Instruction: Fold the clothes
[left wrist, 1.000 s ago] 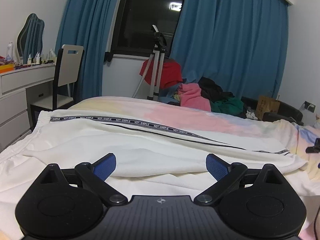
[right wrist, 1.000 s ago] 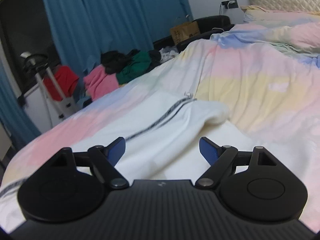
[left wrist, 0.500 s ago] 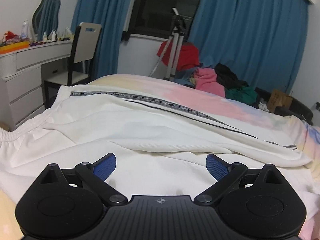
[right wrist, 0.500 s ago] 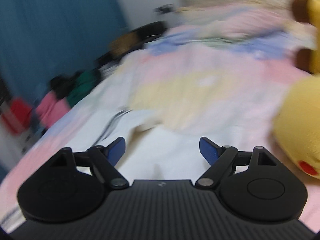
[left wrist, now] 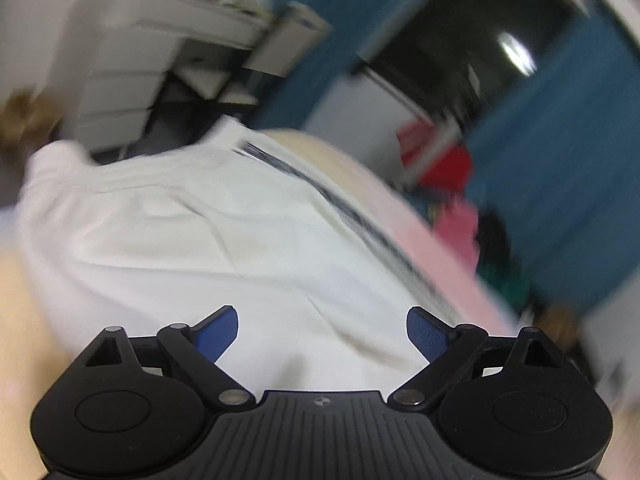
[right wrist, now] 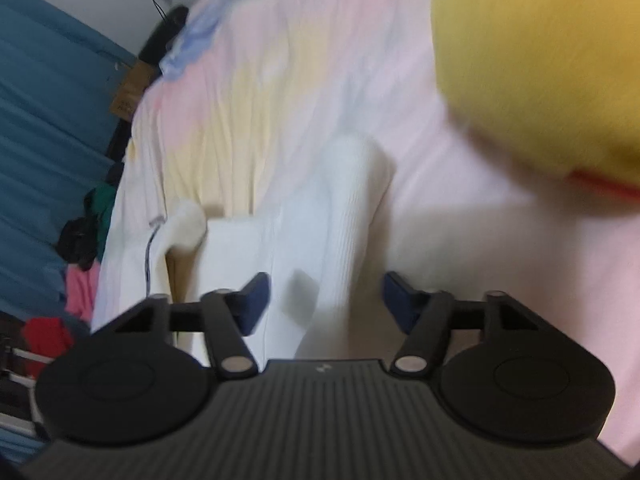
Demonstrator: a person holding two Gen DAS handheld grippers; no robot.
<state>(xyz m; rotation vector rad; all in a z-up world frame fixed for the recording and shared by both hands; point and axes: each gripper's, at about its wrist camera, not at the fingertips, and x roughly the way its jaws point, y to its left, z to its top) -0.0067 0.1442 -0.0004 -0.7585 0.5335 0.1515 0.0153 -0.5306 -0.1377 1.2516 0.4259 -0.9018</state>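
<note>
The white trousers (left wrist: 208, 240) are spread on the bed (right wrist: 280, 80), over its pastel cover, and they are taken here as the landmark. A dark printed stripe (left wrist: 360, 224) is seen along one side of them.

The left tongs (left wrist: 322, 334) are held low above the wide part of the trousers, pointed downward at a slant and rolled, so that the room behind is seen tilted. Their blue pads (left wrist: 218, 334) are kept wide apart, and no cloth is pressed between them; only the white fabric lies below the gap. Beyond the trousers, a white drawer unit (left wrist: 120, 80), blue curtains (left wrist: 560, 160) and a pile of clothes (left wrist: 460, 216) are seen, all blurred.

The right tongs (right wrist: 324, 302) are pointed down steeply at the ribbed leg end (right wrist: 340, 208) of the trousers and are also rolled. Their jaws have just been closing, but a gap is still left between the pads (right wrist: 252, 304). The cloth of the leg end lies in this gap, and whether it is touched by a pad cannot be told because of blur. Near the leg end, a yellow plush toy (right wrist: 540, 60) is lying on the bed.
</note>
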